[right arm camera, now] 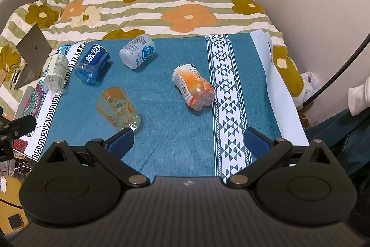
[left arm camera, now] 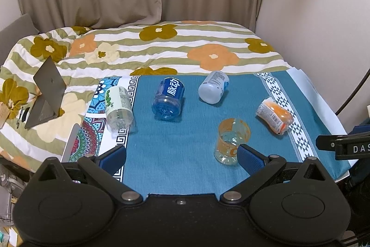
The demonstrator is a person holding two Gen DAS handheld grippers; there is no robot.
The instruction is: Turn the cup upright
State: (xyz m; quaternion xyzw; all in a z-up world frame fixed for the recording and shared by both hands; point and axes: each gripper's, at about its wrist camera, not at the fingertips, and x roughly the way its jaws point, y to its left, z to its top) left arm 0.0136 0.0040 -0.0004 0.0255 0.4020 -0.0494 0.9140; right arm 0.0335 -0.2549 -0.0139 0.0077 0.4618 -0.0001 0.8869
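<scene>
While both hand-held grippers gape empty, orange cup upright, axis vertical, mouth up, four cups lying sideways.

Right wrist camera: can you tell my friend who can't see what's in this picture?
Five cut-off bottle cups sit on a teal cloth; only the clear orange-print cup stands upright, while the others lie tipped over. The open right gripper hovers in front, holding nothing.

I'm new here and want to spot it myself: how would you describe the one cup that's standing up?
On the teal cloth over the bed lie five cut bottle cups. Nearest the front edge stands the clear cup with orange print; it alone is upright, mouth up, while the others lie on their sides.
</scene>
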